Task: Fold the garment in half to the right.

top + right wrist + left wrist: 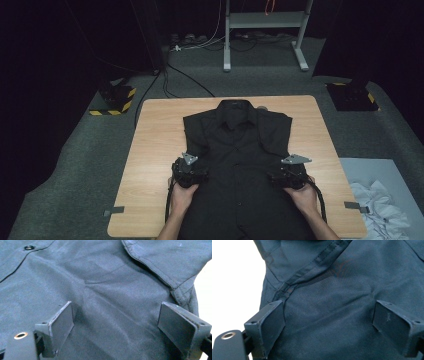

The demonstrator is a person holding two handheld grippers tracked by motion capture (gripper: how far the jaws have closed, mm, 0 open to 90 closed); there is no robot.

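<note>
A black button-up shirt lies flat on the wooden table, collar toward the far edge, sleeves folded in over the body. My left gripper rests on the shirt's left side, jaws wide apart over the dark cloth just below a sleeve seam. My right gripper sits on the shirt's right side, also open, with plain fabric between its jaws and a folded sleeve hem beyond. A button shows at the upper left of the right gripper view.
White crumpled cloth lies on a grey sheet right of the table. Tape tabs mark the table's near corners. A metal stand and cables stand on the floor behind. Bare wood lies either side of the shirt.
</note>
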